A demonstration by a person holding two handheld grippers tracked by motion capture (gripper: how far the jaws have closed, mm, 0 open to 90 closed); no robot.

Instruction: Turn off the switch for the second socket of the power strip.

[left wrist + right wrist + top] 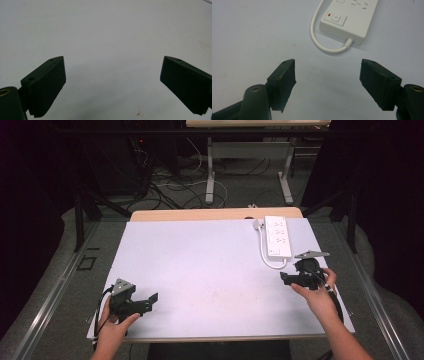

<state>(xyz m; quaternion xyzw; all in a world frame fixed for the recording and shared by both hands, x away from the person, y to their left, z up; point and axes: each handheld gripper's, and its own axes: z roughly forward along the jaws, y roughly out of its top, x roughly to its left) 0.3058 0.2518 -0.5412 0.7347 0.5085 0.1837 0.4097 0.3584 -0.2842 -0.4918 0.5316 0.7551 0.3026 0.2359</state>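
This looks like a lab or test room, not a home. A white-topped table (pixel 200 265) stands on grey carpet (pixel 60 285) between dark curtains (pixel 30 185), with black frame posts (pixel 79 220) at both sides. Loose cables (pixel 170 185) sprawl over the floor behind, beneath a second desk (pixel 250 150) on metal legs (only its near edge is visible), and a white power strip (pixel 278 236) lies on the tabletop

White pwr strip (pixel 278 236) far right; left tool (pixel 142 302), right tool (pixel 289 278) near edge.
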